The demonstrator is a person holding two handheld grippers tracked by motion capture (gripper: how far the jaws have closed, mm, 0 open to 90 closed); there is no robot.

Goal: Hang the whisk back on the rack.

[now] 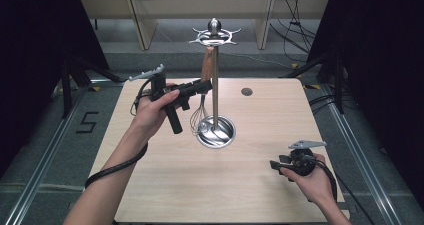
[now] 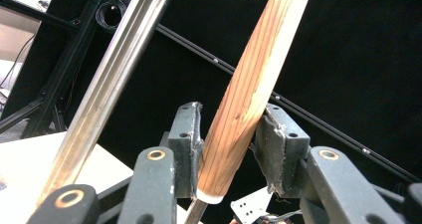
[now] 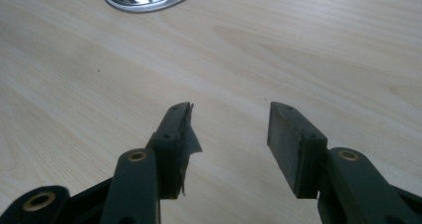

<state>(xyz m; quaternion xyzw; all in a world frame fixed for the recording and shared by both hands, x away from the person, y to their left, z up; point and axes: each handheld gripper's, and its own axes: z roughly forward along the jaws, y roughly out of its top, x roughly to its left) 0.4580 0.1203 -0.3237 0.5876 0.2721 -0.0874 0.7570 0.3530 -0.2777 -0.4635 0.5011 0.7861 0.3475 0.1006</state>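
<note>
Hanging from the hooked top ring of the tall steel utensil stand (image 1: 215, 80), the wire whisk with a wooden handle (image 2: 246, 92) sits between the left gripper's (image 2: 229, 134) jaws. One pad touches the handle; the other stands slightly off it. The right gripper (image 3: 230, 134) rests low over the pale wooden table (image 1: 260, 185), jaws apart and empty.
</note>
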